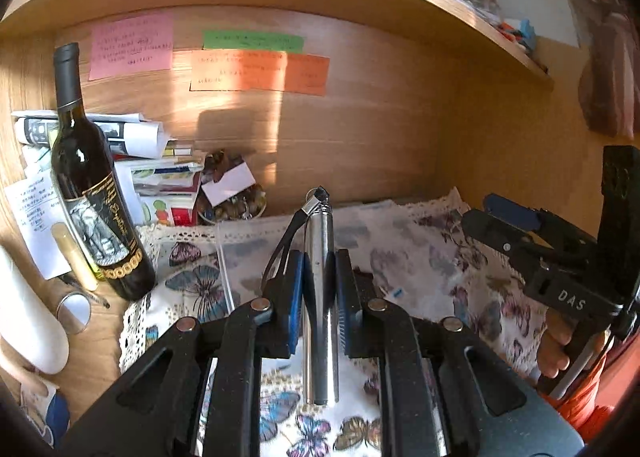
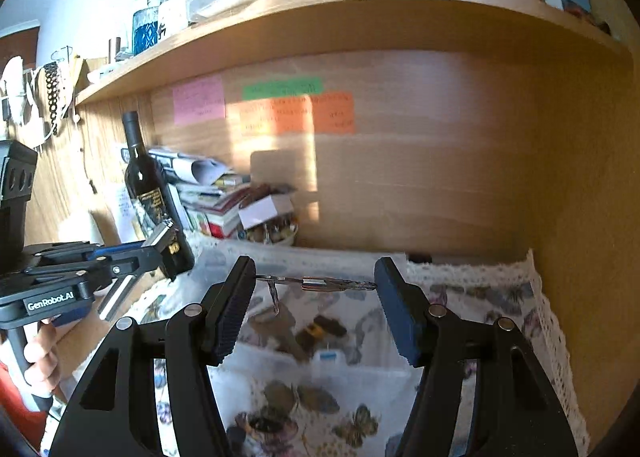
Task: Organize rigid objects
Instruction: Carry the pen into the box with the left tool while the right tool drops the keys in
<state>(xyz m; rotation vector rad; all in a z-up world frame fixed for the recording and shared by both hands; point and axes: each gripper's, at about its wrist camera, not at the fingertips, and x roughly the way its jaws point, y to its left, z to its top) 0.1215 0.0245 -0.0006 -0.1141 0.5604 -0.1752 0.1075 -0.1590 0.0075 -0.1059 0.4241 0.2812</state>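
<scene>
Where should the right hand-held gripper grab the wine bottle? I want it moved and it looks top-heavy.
Judging by its pose, grip the wine bottle on its straight lower body, coming from its open right side. It stands upright, papers crowd behind it, and the narrow neck would let it swing. The right hand-held gripper is open.

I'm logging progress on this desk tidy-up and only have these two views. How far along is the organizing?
Nothing clearly looks sorted yet. In hand: the left gripper is shut on a silver metal cylinder with a black strap, lifted over the butterfly cloth. The right gripper is open around a key ring, its key dangling. Left: placing both, plus the clutter beside the wine bottle.
</scene>
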